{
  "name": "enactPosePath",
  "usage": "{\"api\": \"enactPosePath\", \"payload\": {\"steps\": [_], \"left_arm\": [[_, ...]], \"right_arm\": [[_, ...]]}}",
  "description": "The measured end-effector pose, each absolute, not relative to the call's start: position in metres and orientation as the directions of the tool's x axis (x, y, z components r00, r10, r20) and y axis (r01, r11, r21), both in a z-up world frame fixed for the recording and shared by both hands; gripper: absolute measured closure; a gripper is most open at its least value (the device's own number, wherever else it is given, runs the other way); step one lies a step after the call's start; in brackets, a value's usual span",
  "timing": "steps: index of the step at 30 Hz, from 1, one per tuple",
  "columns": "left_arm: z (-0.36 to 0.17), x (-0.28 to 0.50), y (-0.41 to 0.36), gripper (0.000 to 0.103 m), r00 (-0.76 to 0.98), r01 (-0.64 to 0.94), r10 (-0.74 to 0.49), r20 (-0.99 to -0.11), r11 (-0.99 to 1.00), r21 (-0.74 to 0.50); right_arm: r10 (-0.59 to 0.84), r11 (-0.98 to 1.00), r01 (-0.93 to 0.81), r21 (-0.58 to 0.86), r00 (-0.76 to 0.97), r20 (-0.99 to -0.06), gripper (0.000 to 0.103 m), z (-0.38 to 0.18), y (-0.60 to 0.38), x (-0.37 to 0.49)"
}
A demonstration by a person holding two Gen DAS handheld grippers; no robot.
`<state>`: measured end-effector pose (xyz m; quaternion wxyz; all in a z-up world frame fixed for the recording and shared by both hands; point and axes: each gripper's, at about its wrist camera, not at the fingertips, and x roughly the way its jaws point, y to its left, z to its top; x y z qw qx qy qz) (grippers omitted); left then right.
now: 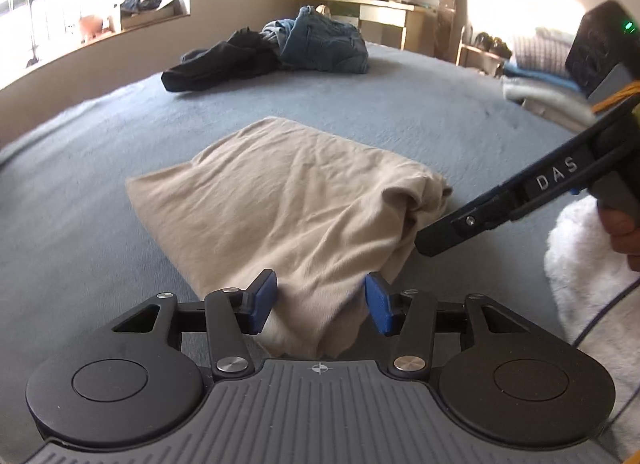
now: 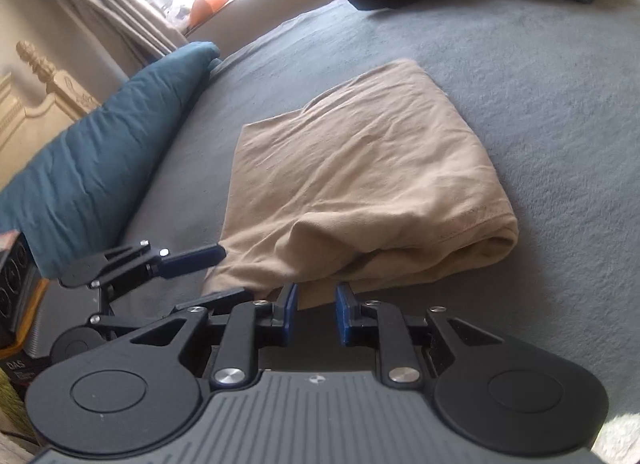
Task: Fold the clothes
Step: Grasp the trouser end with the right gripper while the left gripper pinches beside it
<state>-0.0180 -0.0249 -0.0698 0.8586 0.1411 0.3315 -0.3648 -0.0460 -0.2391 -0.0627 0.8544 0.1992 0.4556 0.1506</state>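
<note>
My left gripper (image 1: pixel 320 300) has its jaws standing apart, with a bunched end of the beige garment (image 1: pixel 288 200) lying between the blue pads (image 1: pixel 262 300); the pads do not look pressed into the cloth, so I count that side as open, not holding. My right gripper (image 2: pixel 316 314) has its jaws only narrowly parted with nothing in the gap, poised just off the garment's near edge, at the corner where the rolled fold (image 2: pixel 472 240) ends.

The garment itself lies in the middle of the grey bed cover (image 1: pixel 380 104), already doubled over into a rough rectangle, wrinkled on top, with one thick rolled side and one looser end that runs toward me. Beyond it, well apart at the far end of the bed, lies a heap of jeans and dark clothes (image 1: pixel 276 48) not yet folded (those are for later, I judge). A teal pillow (image 2: pixel 104 152) lies along the bed's side, and something white and fluffy (image 1: pixel 588 272) sits by the hand that carries my right gripper.

What could go wrong: if I shut the left jaws on that loose bunch, I may catch only the top layer, and lifting it would peel the fold open. If the right jaws come in too low they would pinch the bed cover along with the hem and drag it. Pulling unevenly on the two sides would skew the rectangle.
</note>
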Motion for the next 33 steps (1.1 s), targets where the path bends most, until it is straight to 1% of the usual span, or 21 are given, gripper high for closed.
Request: {"api": "enactPosePath", "payload": {"steps": [6, 9, 10, 12, 13, 16, 19, 21, 22, 23, 27, 31, 33], "left_arm": [[-0.072, -0.010, -0.041, 0.054, 0.514, 0.734, -0.529, -0.675, 0.679, 0.027], [-0.076, -0.012, -0.049, 0.056, 0.529, 0.743, -0.507, -0.681, 0.663, 0.084], [-0.077, -0.013, -0.049, 0.063, 0.533, 0.747, -0.505, -0.679, 0.657, 0.098], [-0.077, -0.016, -0.050, 0.072, 0.542, 0.753, -0.503, -0.674, 0.647, 0.123], [-0.077, -0.018, -0.049, 0.079, 0.549, 0.751, -0.505, -0.666, 0.648, 0.129], [-0.075, -0.024, -0.047, 0.090, 0.571, 0.747, -0.514, -0.640, 0.649, 0.145], [-0.073, -0.031, -0.044, 0.098, 0.586, 0.747, -0.530, -0.613, 0.647, 0.155], [-0.071, -0.035, -0.043, 0.099, 0.592, 0.750, -0.541, -0.598, 0.641, 0.163], [-0.072, -0.036, -0.042, 0.099, 0.586, 0.755, -0.546, -0.598, 0.636, 0.159], [-0.072, -0.037, -0.041, 0.099, 0.582, 0.759, -0.550, -0.599, 0.631, 0.158], [-0.075, -0.037, -0.039, 0.099, 0.565, 0.775, -0.561, -0.605, 0.613, 0.155], [-0.079, -0.034, -0.039, 0.099, 0.563, 0.775, -0.556, -0.611, 0.612, 0.157], [-0.081, -0.034, -0.040, 0.099, 0.566, 0.772, -0.551, -0.613, 0.615, 0.159]], "right_arm": [[0.426, 0.879, -0.084, 0.470, 0.581, -0.693, 0.081, -0.056, -0.247, -0.051], [0.428, 0.873, -0.070, 0.483, 0.584, -0.689, 0.082, -0.059, -0.250, -0.048], [0.431, 0.870, -0.066, 0.489, 0.584, -0.687, 0.082, -0.061, -0.251, -0.048], [0.443, 0.858, -0.059, 0.510, 0.585, -0.679, 0.083, -0.063, -0.252, -0.046], [0.454, 0.849, -0.055, 0.526, 0.586, -0.671, 0.083, -0.064, -0.252, -0.044], [0.473, 0.827, -0.033, 0.562, 0.580, -0.663, 0.085, -0.070, -0.252, -0.037], [0.471, 0.824, -0.001, 0.566, 0.556, -0.685, 0.093, -0.083, -0.246, -0.023], [0.468, 0.816, 0.031, 0.577, 0.550, -0.692, 0.096, -0.094, -0.245, -0.015], [0.464, 0.810, 0.048, 0.584, 0.556, -0.690, 0.099, -0.098, -0.244, -0.012], [0.459, 0.805, 0.059, 0.590, 0.568, -0.683, 0.099, -0.099, -0.244, -0.011], [0.459, 0.754, 0.078, 0.652, 0.649, -0.607, 0.099, -0.102, -0.247, -0.014], [0.508, 0.602, 0.166, 0.781, 0.675, -0.535, 0.099, -0.122, -0.254, -0.012], [0.516, 0.550, 0.181, 0.815, 0.694, -0.503, 0.099, -0.127, -0.257, -0.011]]}}
